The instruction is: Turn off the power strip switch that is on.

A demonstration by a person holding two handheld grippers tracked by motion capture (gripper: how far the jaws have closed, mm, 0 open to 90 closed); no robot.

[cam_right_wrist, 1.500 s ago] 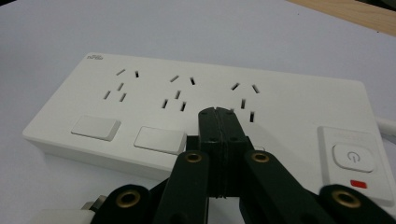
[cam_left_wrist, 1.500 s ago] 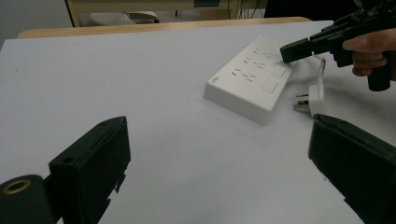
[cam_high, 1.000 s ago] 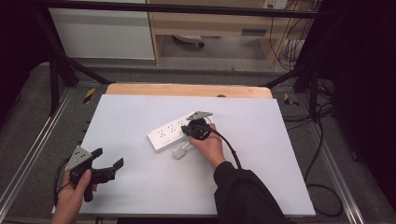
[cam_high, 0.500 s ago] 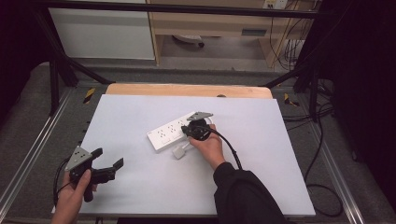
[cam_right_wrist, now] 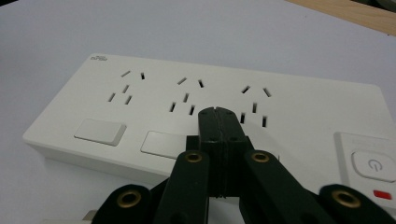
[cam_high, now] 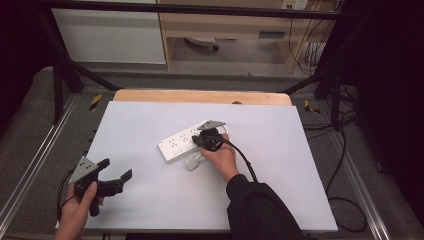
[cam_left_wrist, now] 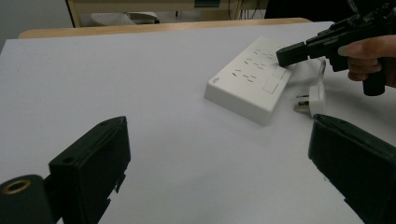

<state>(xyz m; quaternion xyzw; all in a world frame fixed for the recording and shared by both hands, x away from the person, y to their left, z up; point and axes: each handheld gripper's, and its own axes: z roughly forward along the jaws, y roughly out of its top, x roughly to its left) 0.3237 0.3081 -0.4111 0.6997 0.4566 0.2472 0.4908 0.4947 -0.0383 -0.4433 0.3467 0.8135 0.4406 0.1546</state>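
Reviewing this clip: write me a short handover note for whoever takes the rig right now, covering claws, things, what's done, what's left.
Right claw: jaws shut with nothing between them, tip over the top face of the white power strip, near its row of blank square keys; contact can't be confirmed.
Left claw: open, empty, at the near left of the table, well apart from the strip.
White plug: lies loose on the table beside the strip's near edge, next to the right hand.
Done: nothing is plugged into the strip's outlets.
Left: probably finish the press on the strip, then deal with the loose plug.
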